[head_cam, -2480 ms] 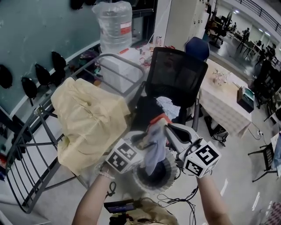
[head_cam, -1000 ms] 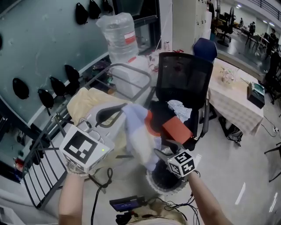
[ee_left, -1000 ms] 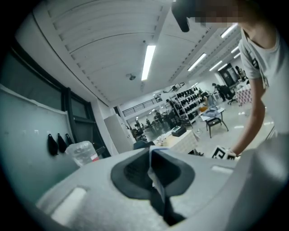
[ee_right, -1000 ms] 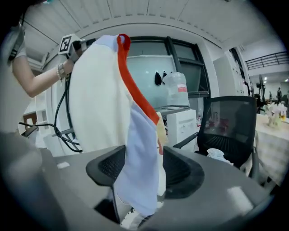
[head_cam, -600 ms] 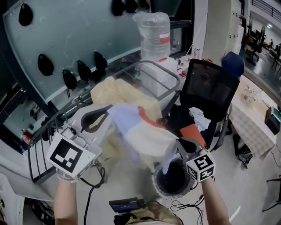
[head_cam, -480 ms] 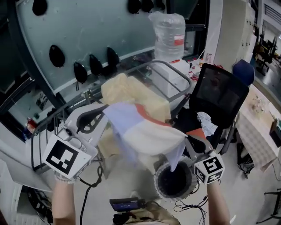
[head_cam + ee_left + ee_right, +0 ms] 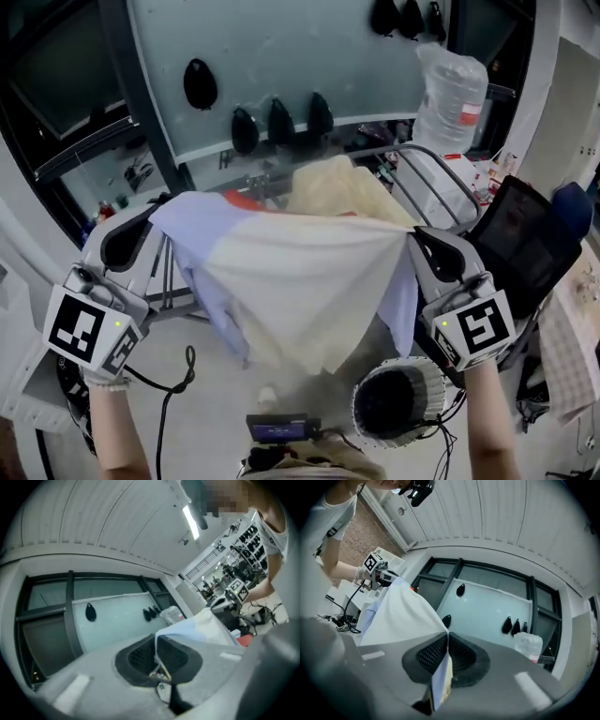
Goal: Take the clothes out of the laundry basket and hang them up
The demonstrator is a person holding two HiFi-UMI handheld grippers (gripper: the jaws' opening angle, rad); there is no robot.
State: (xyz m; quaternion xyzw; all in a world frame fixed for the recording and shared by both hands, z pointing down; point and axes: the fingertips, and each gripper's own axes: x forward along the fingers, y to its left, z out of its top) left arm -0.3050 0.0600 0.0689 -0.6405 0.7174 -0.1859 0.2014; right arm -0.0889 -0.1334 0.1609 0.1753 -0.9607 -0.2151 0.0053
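A cream and pale lavender garment (image 7: 300, 277) with a red patch is stretched wide in the air between my two grippers. My left gripper (image 7: 161, 208) is shut on its left corner, and the cloth's edge is pinched between the jaws in the left gripper view (image 7: 156, 644). My right gripper (image 7: 414, 236) is shut on the right corner, with a fold of cloth clamped between its pads (image 7: 445, 641). From there the garment (image 7: 401, 616) runs away toward the other gripper. The round dark laundry basket (image 7: 398, 405) stands on the floor below my right hand.
A metal drying rack (image 7: 427, 164) behind the garment carries a yellow cloth (image 7: 333, 187). A black office chair (image 7: 525, 244) stands at the right with clothes on it. A large water bottle (image 7: 452, 84) is beyond the rack. Cables lie on the floor (image 7: 178, 375).
Both grippers have risen and moved apart, pulling the bunched garment out flat. The right gripper has closed on its right corner. The view has swung from the chair toward the rack.
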